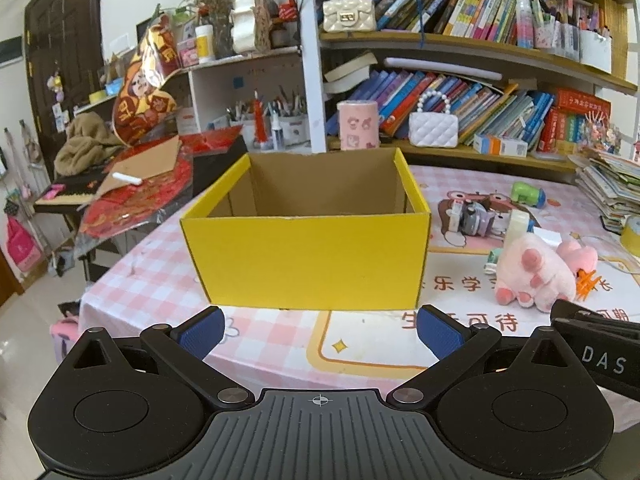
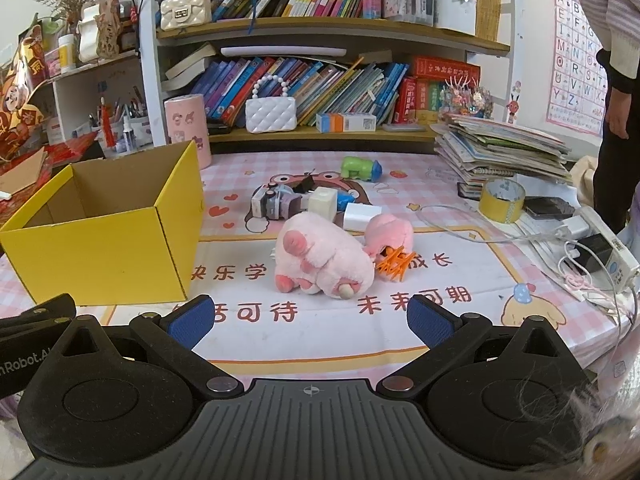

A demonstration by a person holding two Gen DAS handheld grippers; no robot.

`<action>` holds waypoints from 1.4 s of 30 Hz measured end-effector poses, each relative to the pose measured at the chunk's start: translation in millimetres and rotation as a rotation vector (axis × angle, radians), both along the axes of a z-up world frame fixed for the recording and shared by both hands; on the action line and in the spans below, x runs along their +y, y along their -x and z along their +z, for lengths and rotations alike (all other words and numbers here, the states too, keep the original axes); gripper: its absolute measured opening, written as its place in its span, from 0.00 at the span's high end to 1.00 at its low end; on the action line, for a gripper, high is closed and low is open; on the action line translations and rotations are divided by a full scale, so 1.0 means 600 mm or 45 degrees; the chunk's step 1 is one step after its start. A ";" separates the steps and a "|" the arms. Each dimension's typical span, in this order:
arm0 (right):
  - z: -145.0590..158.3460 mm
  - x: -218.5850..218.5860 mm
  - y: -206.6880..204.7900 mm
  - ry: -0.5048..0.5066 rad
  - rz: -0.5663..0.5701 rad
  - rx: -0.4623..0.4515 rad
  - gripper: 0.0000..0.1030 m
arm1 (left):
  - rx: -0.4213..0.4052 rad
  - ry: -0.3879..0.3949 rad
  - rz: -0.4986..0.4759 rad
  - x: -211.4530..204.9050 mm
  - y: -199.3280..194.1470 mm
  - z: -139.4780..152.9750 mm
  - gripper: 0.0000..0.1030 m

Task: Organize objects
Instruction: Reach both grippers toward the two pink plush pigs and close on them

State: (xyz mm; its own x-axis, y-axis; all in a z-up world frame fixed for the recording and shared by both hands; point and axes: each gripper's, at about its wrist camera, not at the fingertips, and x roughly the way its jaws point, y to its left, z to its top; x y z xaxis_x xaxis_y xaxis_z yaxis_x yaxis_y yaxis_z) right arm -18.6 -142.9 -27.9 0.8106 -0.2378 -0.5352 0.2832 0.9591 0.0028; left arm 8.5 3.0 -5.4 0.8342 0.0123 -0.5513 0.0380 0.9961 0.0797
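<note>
An open yellow cardboard box (image 1: 306, 258) (image 2: 108, 248) stands on the pink checked tablecloth, and what shows of its inside is bare. My left gripper (image 1: 320, 330) is open just in front of its near wall, holding nothing. To the box's right lies a pink plush pig (image 2: 324, 260) (image 1: 536, 276) on its side, with an orange hair clip (image 2: 394, 264) against it. Behind the pig sit a small grey toy camera (image 2: 274, 202), a white cube (image 2: 323, 202), a white charger (image 2: 360, 216) and a green-and-blue toy (image 2: 360, 168). My right gripper (image 2: 310, 320) is open a little short of the pig.
A roll of yellow tape (image 2: 502, 200), a power strip with cables (image 2: 600, 248) and a stack of booklets (image 2: 504, 152) fill the table's right side. Bookshelves (image 2: 320, 32) rise behind the table. A person (image 2: 616, 80) stands at the far right. A cluttered side table (image 1: 132, 184) is left.
</note>
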 end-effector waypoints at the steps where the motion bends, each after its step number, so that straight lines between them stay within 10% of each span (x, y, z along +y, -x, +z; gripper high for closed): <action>1: 0.001 -0.003 0.001 0.008 0.000 0.001 0.00 | 0.002 -0.002 -0.005 -0.003 0.000 -0.002 0.00; 28: -0.026 -0.163 -0.100 -0.091 0.073 0.194 0.03 | 0.111 0.016 0.010 -0.127 -0.079 -0.029 0.00; 42: -0.024 -0.277 -0.208 -0.157 0.067 0.168 0.32 | 0.132 0.030 0.016 -0.210 -0.126 -0.039 0.00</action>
State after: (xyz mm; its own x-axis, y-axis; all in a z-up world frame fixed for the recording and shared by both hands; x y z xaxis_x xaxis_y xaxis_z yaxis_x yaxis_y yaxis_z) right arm 106.4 -308.9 -42.6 0.7410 -0.1232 -0.6601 0.2386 0.9672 0.0874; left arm 83.9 -122.8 -28.6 0.7725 0.0083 -0.6350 0.0325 0.9981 0.0526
